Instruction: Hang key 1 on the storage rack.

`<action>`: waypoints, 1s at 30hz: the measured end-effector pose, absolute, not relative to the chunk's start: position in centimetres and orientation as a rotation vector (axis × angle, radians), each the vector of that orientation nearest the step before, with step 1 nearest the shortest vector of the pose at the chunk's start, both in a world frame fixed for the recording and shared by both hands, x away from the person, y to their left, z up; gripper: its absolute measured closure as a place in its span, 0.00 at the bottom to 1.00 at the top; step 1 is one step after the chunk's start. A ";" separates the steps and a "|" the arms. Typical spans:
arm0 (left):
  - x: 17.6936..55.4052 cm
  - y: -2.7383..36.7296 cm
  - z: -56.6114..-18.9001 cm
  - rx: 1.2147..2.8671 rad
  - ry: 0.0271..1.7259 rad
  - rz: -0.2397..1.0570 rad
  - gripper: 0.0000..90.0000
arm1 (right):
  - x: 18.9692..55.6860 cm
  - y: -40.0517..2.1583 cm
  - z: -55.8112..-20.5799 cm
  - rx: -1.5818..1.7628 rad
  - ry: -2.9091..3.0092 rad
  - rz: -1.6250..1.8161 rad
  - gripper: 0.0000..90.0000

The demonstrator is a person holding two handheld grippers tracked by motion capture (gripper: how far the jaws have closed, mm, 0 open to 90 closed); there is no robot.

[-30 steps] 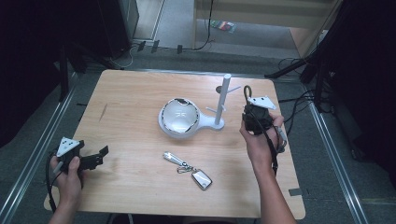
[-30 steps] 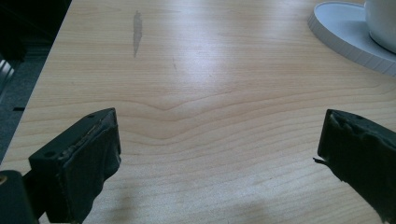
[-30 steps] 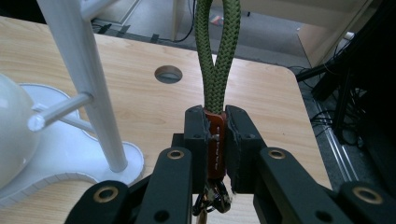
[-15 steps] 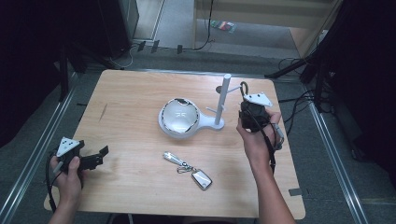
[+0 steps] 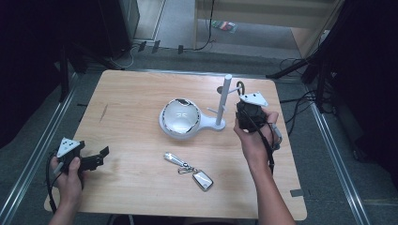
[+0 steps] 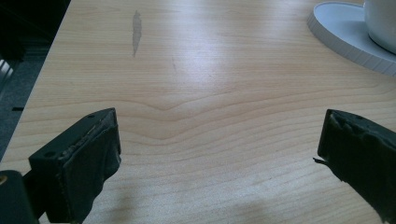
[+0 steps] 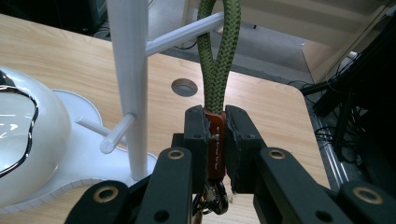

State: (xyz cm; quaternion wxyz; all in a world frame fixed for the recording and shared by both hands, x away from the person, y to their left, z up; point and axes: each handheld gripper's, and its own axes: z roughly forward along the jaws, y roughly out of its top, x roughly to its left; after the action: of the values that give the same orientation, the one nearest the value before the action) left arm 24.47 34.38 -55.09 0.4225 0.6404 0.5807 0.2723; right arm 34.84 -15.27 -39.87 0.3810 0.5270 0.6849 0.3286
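My left tool [image 5: 94, 159] lay low with its jaws wide apart; my right tool [image 7: 217, 140] was raised, jaws clamped tight.

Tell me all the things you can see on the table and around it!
Table: one, light wood, centre of the high view.
Stand with pegs: one, white, upright post on a flat base, right of centre.
Round bowl: one, white and shiny, on the stand's base.
Key set with fob: one, silver, near the front edge.
Rope loop keychain: one, green cord with an orange tag, looped over an upper peg.
Cables: several, black, on the floor at right.
Left tool: one, black, open, front left corner.
Right tool: one, black, shut on the keychain's tag.
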 end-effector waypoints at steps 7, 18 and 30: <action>24.5 34.4 -55.1 1.603 1.454 0.680 0.00 | 34.8 -14.8 -40.3 1.328 1.774 0.825 0.90; 24.5 34.4 -55.1 1.606 1.453 0.680 0.00 | 34.8 -14.4 -41.2 1.315 1.828 0.841 0.90; 24.5 34.4 -55.1 1.611 1.450 0.681 0.00 | 34.2 -14.9 -41.8 1.314 1.874 0.888 0.82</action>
State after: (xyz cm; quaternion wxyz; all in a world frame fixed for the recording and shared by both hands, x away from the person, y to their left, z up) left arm 24.48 34.39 -55.07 0.4214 0.6430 0.5788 0.2720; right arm 34.24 -14.89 -41.82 0.3368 0.5040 0.7187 0.3407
